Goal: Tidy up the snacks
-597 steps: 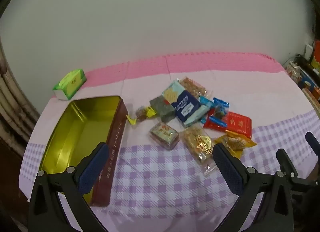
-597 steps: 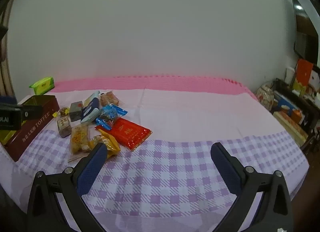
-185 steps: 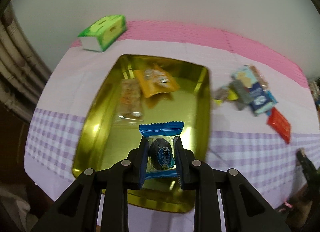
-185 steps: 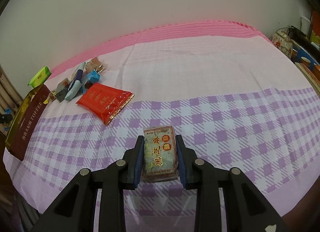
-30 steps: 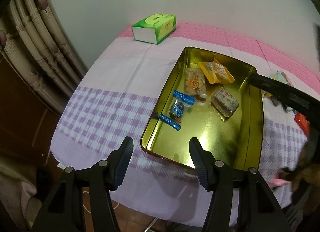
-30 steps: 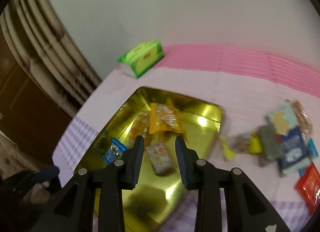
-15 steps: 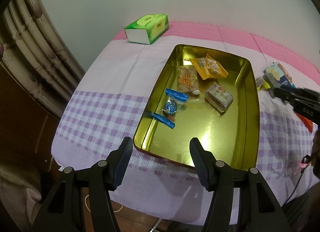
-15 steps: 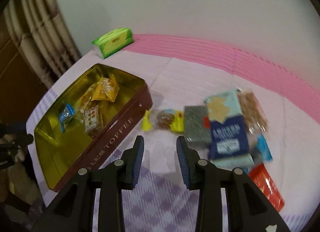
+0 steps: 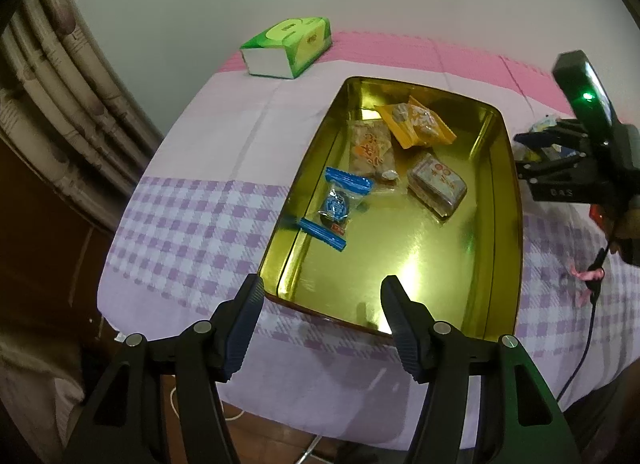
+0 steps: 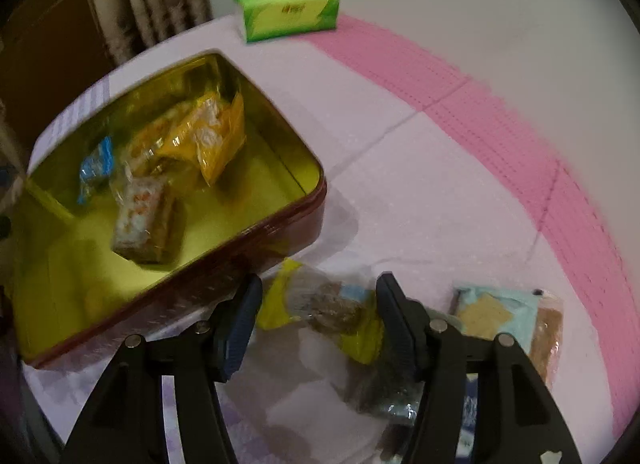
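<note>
The gold-lined toffee tin (image 9: 500, 200) lies open on the cloth and holds an orange packet (image 9: 416, 124), a clear orange-print packet (image 9: 370, 148), a blue-wrapped candy (image 9: 340, 200) and a brown block snack (image 9: 438, 184). My left gripper (image 9: 323, 288) hangs open and empty over the tin's near edge. Just outside the tin's dark red wall (image 10: 224, 264), my right gripper (image 10: 320, 288) is low over the cloth. Its jaws are opening around a yellow-ended brown snack (image 10: 328, 308) that lies between them; the pads do not press on it.
A green tissue box (image 10: 288, 12) stands at the back by the wall. A light blue cracker packet (image 10: 492, 312) and a dark packet (image 10: 380, 396) lie right of the yellow snack. Curtains (image 9: 68, 112) and the table's edge are to the left.
My right gripper swung from above the tin to the loose snacks beside it, dropped lower, rolled, and its jaws spread apart. The left gripper stayed where it was.
</note>
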A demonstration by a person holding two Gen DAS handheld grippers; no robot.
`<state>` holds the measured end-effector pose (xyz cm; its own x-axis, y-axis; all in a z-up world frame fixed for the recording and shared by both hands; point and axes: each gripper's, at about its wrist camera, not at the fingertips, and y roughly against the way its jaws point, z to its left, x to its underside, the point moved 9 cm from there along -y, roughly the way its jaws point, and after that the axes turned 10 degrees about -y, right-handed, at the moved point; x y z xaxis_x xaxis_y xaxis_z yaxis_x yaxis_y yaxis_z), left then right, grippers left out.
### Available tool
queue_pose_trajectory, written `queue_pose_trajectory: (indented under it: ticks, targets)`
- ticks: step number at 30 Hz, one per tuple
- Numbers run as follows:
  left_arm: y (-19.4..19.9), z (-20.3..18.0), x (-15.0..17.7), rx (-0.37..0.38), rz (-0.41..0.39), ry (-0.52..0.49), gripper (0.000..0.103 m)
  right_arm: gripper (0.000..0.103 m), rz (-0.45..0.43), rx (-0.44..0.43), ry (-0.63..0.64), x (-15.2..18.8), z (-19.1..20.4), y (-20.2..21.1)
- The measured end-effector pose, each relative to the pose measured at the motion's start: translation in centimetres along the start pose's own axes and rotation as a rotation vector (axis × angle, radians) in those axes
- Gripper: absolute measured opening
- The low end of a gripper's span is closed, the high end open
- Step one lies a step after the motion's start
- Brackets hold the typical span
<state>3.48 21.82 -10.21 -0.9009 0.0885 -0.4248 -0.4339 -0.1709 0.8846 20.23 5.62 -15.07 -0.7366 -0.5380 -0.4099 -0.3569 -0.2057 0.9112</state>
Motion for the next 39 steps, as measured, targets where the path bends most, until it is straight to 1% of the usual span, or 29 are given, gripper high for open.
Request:
queue_pose_trajectory:
  ticks: [1,2,5,8,11,14,15,17,19,20,21,23,24,25,26,27,30,32,33,35,36,39]
  targets:
    - [-0.1,-0.1,0.0,-0.002,0.002,-0.004,0.062,0.04,0.012,-0.023,-0.023,-0.1,0.0,-0.1]
    - [-0.1,-0.1,0.0,-0.003,0.004,-0.005,0.062,0.036,0.017,-0.032,-0.046,-0.2,-0.2,-0.1]
    - [-0.2,-0.1,0.1,-0.005,0.007,-0.007,0.062,0.03,0.013,0.004,-0.054,0.4,-0.3,0.3]
    - [-0.2,-0.1,0.1,-0.008,0.01,-0.004,0.062,0.03,-0.019,-0.002,-0.121,2.1,-0.4,1.9]
    - [0.1,0.0,0.0,-0.017,-0.002,-0.004,0.062,0.03,-0.093,-0.026,-0.215,4.6,-0.2,4.8]
    - [0.6,-0.4,0.0,-0.033,-0.02,-0.026,0.062,0.03,-0.176,-0.055,-0.354,8.2,-0.9,8.3]
    - [0.9,-0.7,-0.1,-0.033,-0.032,-0.038,0.062,0.03,-0.199,-0.065,-0.39,9.5,-1.1,9.4]
    - [1.9,-1.7,-0.4,-0.03,-0.075,-0.079,0.062,0.03,-0.232,-0.051,-0.445,11.3,-1.8,10.9]
    - [2.8,-2.8,-0.7,-0.018,-0.11,-0.116,0.062,0.03,-0.266,-0.026,-0.515,14.2,-3.2,12.8]
    - [3.3,-3.8,-0.6,0.005,-0.123,-0.142,0.062,0.03,-0.28,-0.007,-0.545,15.6,-4.0,13.7]
    - [3.7,-5.1,-0.6,0.049,-0.125,-0.17,0.062,0.03,-0.285,0.006,-0.572,17.0,-5.1,14.4]
    - [4.1,-7.2,-0.4,0.131,-0.108,-0.201,0.062,0.03,-0.293,0.041,-0.623,19.3,-7.2,15.2]
    - [4.4,-9.0,-0.3,0.198,-0.09,-0.224,0.062,0.03,-0.296,0.053,-0.64,20.0,-8.0,15.5]
    - [4.6,-10.2,-0.2,0.24,-0.077,-0.238,0.062,0.03,-0.303,0.074,-0.662,21.3,-9.1,16.2]
    - [5.0,-12.2,-0.4,0.304,-0.055,-0.261,0.062,0.03,-0.308,0.089,-0.674,22.2,-9.9,16.7]
    - [5.4,-14.0,-0.5,0.348,-0.042,-0.276,0.062,0.03,-0.313,0.115,-0.691,23.2,-10.9,17.1]
    - [6.6,-19.0,-1.8,0.477,-0.004,-0.293,0.062,0.03,-0.317,0.132,-0.734,25.8,-12.9,17.5]
    - [6.9,-23.4,-3.6,0.594,0.057,-0.259,0.062,0.03,-0.325,0.123,-0.755,26.9,-13.5,17.6]
    - [6.7,-25.2,-4.5,0.626,0.085,-0.227,0.062,0.031,-0.328,0.116,-0.762,27.3,-13.7,17.6]
    - [5.8,-28.1,-6.2,0.667,0.148,-0.157,0.062,0.031,-0.338,0.103,-0.769,28.0,-13.8,17.7]
    - [4.9,-30.4,-7.3,0.678,0.196,-0.117,0.062,0.031,-0.349,0.088,-0.776,28.2,-14.0,17.8]
    - [2.6,-33.8,-9.3,0.632,0.265,-0.044,0.062,0.031,-0.382,0.054,-0.799,28.4,-14.5,18.3]
